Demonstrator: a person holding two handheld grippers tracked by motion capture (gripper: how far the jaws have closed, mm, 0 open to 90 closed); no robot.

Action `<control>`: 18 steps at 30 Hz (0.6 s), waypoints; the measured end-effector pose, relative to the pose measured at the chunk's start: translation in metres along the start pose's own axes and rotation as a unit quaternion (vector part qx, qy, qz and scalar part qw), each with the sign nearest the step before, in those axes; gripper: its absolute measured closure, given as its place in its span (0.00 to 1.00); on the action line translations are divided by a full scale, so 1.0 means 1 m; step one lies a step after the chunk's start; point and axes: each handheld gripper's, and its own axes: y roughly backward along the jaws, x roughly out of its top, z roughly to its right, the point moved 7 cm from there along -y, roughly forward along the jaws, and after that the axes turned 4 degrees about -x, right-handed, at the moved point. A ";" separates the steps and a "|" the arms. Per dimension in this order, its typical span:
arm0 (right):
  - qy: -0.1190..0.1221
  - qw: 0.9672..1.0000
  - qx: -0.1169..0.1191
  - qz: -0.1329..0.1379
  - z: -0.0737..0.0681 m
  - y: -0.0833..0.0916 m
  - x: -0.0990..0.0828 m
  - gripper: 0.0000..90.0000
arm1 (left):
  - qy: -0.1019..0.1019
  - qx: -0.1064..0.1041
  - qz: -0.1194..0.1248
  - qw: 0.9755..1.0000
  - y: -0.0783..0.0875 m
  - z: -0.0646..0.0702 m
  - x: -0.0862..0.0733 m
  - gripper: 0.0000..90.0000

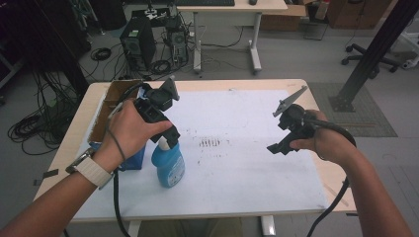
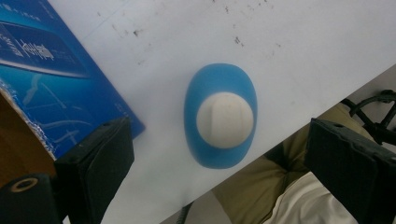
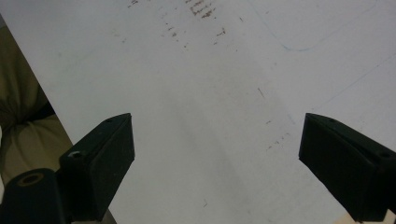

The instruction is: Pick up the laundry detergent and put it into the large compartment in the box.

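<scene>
On the near left part of the white-covered table [image 1: 257, 173], a blue bottle [image 1: 169, 165] with a white cap stands upright, just beside a blue box [image 1: 132, 159] that lies at the foot of an open cardboard carton [image 1: 111, 101]. The left gripper [image 1: 163, 116] hangs directly above the bottle, pointing down at it; in the left gripper view the bottle [image 2: 220, 115] sits between the two black jaws, seen from the top with its pale cap in the middle, and the jaws stand wide apart with clear gaps on either side, touching nothing. The corner of the blue box [image 2: 51, 70] lies next to the left jaw in that view. The right gripper [image 1: 291, 131] is held over the right side of the table, well apart from the bottle, and in the right gripper view its jaws are likewise spread wide over bare white surface marked with small dark scuffs [image 3: 205, 11]. The same scuffs [image 1: 210, 143] show near the table's middle in the high view, between the two grippers.
</scene>
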 end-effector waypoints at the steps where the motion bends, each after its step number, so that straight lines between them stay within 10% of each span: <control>1: 0.000 1.000 0.000 0.000 0.000 0.000 0.000 0.12 | 0.000 0.000 0.000 1.000 0.000 0.000 0.000 0.10; 18: 0.001 1.000 0.000 -0.002 0.000 -0.001 0.000 0.12 | 0.003 -0.008 -0.006 1.000 -0.023 -0.001 -0.002 0.10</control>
